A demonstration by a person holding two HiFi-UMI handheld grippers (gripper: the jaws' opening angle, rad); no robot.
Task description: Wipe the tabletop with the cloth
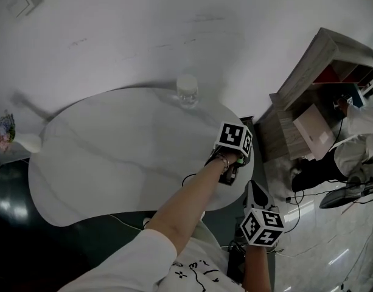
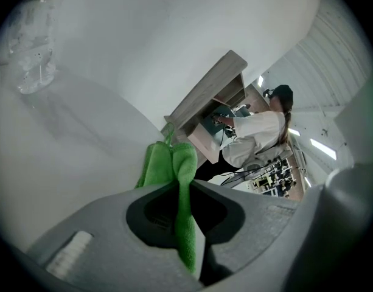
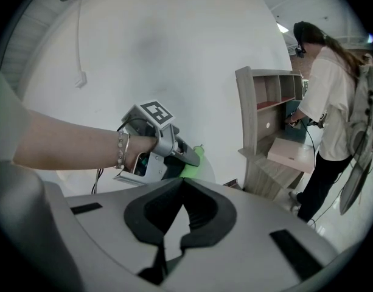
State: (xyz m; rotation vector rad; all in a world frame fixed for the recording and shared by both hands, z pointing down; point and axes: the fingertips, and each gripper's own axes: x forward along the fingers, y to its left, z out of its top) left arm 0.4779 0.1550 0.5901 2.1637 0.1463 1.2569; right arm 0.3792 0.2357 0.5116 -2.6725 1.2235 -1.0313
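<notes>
The left gripper (image 2: 180, 186) has its 2 jaws clamped on a fold of the bright green microfibre cloth (image 2: 187, 162). The cloth bunches out past the tips at the right-hand edge of the white rounded tabletop (image 1: 113, 163), placed, I'd judge, to start a stroke. The right gripper (image 3: 183, 184) hangs off the table, jaws together on nothing, probably kept clear. 1 clear glass tumbler (image 1: 187, 90) stands at the far rim.
</notes>
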